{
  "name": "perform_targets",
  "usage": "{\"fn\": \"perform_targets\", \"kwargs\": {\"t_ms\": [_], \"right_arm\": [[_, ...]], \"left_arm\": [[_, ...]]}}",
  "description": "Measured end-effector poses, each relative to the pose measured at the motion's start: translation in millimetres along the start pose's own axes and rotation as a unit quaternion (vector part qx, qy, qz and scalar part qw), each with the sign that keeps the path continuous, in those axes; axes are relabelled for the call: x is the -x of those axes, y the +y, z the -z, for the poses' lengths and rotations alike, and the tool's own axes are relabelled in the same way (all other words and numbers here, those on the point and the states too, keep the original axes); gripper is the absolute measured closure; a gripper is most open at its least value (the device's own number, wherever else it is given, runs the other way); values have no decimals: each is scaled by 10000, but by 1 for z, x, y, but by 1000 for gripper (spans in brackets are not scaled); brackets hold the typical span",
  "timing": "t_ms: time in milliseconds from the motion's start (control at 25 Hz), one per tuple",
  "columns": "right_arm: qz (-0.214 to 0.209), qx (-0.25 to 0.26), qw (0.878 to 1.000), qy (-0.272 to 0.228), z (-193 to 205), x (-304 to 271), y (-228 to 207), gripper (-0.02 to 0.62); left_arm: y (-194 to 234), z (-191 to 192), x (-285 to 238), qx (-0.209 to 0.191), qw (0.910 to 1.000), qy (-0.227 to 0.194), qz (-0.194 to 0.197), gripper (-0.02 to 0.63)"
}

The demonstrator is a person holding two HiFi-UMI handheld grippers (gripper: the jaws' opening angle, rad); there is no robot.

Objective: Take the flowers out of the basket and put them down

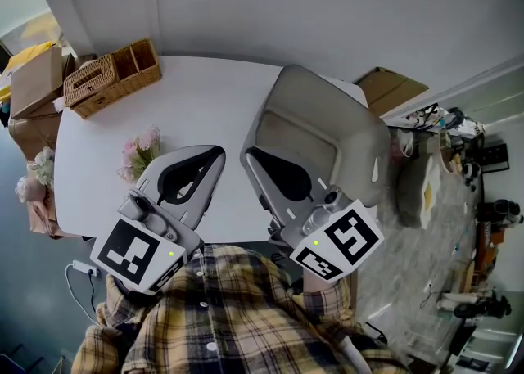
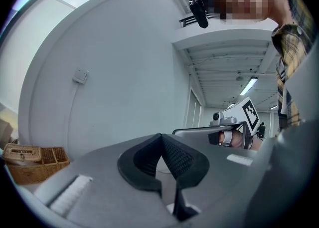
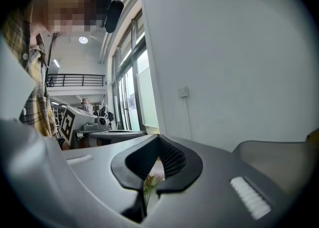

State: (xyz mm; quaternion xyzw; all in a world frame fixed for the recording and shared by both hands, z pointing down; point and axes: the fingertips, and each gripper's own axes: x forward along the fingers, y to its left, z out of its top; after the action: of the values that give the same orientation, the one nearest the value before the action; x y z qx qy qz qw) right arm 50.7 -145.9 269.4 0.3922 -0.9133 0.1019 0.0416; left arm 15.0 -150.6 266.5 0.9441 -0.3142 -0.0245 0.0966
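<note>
Over by the table's left edge, the flowers are lying flat on the white top, a small pinkish bunch. They're already out of the basket and well apart from it. The wicker basket sits up at the far left corner of the table, and you can make out its divided sections from the head view.

Left gripper hovers just beside the flowers toward the near edge. It isn't touching them. Its own view shows the dark jaws pinched tip to tip with nothing between them, so it's clenched on air.

Right gripper is held beside it near the middle of the near edge. Its jaws are pressed together too and carry nothing. In the right gripper view the flowers peek through the slot under the closed tips, but they're lying farther off on the table, not gripped.

Past the right side of the table there's a grey chair, and a cardboard box stands off the far left corner.
</note>
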Motion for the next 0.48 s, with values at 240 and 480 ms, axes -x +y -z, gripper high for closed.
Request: {"fn": "perform_targets", "kwargs": {"t_ms": [240, 480], "right_arm": [[0, -15, 10000, 27, 2, 0, -3, 591], [-17, 7, 10000, 67, 0, 3, -5, 591]], "left_arm": [[-3, 4, -8, 2, 9997, 134, 203, 594], [6, -3, -8, 33, 9994, 142, 301, 595]]}}
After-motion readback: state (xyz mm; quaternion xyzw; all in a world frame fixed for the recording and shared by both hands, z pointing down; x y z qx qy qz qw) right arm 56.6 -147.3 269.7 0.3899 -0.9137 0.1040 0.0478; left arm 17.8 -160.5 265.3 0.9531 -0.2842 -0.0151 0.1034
